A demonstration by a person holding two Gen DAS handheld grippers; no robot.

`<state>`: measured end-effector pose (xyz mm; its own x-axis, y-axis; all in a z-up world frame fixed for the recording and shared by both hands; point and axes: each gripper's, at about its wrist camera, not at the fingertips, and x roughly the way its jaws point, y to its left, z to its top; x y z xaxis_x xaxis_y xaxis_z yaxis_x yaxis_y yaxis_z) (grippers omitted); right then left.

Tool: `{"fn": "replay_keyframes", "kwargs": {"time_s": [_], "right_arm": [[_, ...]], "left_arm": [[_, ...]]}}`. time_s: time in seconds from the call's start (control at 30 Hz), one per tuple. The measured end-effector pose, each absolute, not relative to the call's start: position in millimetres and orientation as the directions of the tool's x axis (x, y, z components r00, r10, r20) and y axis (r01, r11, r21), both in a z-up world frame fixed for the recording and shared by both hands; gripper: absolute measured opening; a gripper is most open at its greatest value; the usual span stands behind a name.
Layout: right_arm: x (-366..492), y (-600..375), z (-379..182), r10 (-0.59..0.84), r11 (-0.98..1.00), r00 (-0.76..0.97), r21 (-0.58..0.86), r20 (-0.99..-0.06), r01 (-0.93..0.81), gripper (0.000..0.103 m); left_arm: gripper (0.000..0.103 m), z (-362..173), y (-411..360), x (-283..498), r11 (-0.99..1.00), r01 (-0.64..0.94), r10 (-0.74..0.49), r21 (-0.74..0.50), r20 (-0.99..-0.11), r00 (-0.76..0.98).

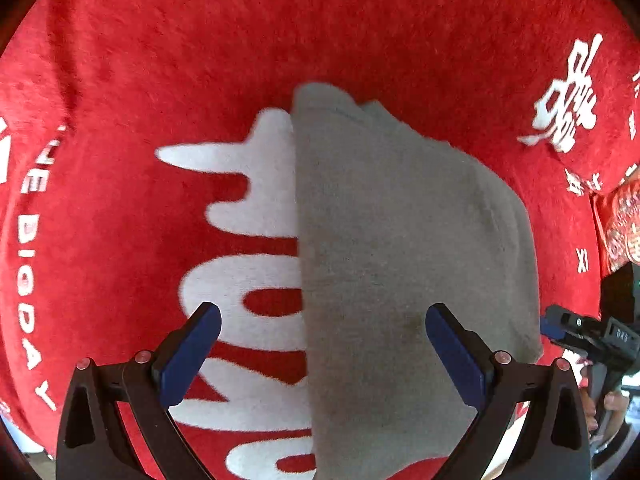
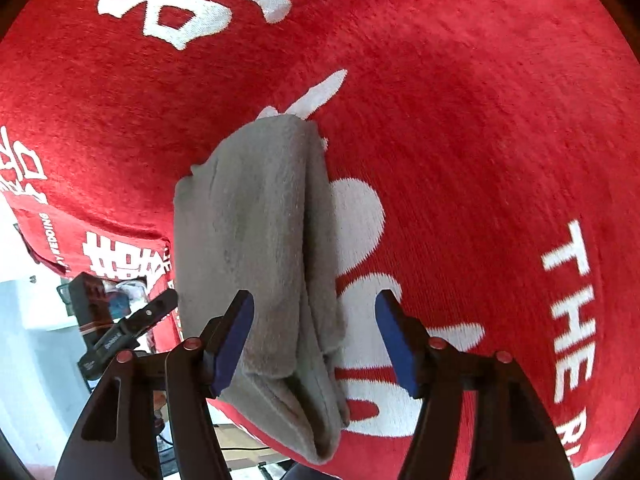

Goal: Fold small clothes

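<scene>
A small grey garment [image 1: 400,260] lies folded into a long strip on the red blanket [image 1: 200,60], covering part of its large white lettering. My left gripper [image 1: 322,312] hovers over the strip's near end, open wide; its straight left edge runs between the blue pads [image 1: 188,352] without touching either. In the right wrist view the same grey garment [image 2: 248,220] shows stacked folded layers at its near end. My right gripper [image 2: 316,300] is open above that end, and its pads do not press on the cloth. Each gripper shows at the edge of the other's view: the right gripper [image 1: 580,332] and the left gripper [image 2: 132,324].
The red blanket [image 2: 480,120] with white letters and characters covers the whole work surface. Its edge drops off at the left [image 2: 100,240] onto a pale floor [image 2: 32,340]. A hand [image 1: 608,404] grips the right tool's handle. Patterned red fabric [image 1: 624,220] lies at the right.
</scene>
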<state>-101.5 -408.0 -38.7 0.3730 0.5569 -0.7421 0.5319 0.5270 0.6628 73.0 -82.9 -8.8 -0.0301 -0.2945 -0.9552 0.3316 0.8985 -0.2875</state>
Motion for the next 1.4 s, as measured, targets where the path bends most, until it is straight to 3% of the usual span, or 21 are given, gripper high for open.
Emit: {"fn": "replay_keyframes", "kwargs": {"time_s": [0.13, 0.67, 1.07, 1.1, 1.13, 1.17, 1.27, 1.4], "right_arm": [[-91, -406, -46, 0.589, 0.521, 0.362, 0.682, -0.722, 0.513, 0.067], [-51, -383, -59, 0.707, 0.507, 0.291, 0.749, -0.645, 0.427, 0.070], [-34, -369, -69, 0.749, 0.469, 0.309, 0.798, -0.586, 0.378, 0.074], [-35, -369, -69, 0.745, 0.473, 0.302, 0.790, -0.595, 0.390, 0.068], [-35, -369, -69, 0.730, 0.497, 0.286, 0.769, -0.621, 0.403, 0.051], [-36, -370, -71, 0.727, 0.502, 0.277, 0.761, -0.628, 0.410, 0.042], [-41, -369, -69, 0.740, 0.459, 0.310, 0.785, -0.597, 0.417, 0.036], [-51, -370, -59, 0.783, 0.320, 0.386, 0.848, -0.487, 0.422, 0.035]], "left_arm": [[0.103, -21, -95, 70, 0.874, 0.329, -0.344, -0.357, -0.934, -0.097], [0.103, -51, -121, 74, 0.854, 0.315, -0.386, -0.413, -0.911, -0.148], [0.103, -54, -148, 69, 0.866, 0.314, -0.375, -0.388, -0.921, -0.104], [0.101, -53, -149, 69, 0.866, 0.317, -0.373, -0.386, -0.922, -0.102], [0.098, -51, -150, 68, 0.867, 0.321, -0.371, -0.381, -0.924, -0.094], [0.091, -49, -149, 67, 0.867, 0.323, -0.373, -0.379, -0.924, -0.085], [0.075, -41, -142, 63, 0.861, 0.330, -0.392, -0.387, -0.918, -0.053], [0.055, -30, -134, 62, 0.848, 0.328, -0.426, -0.416, -0.904, -0.042]]}}
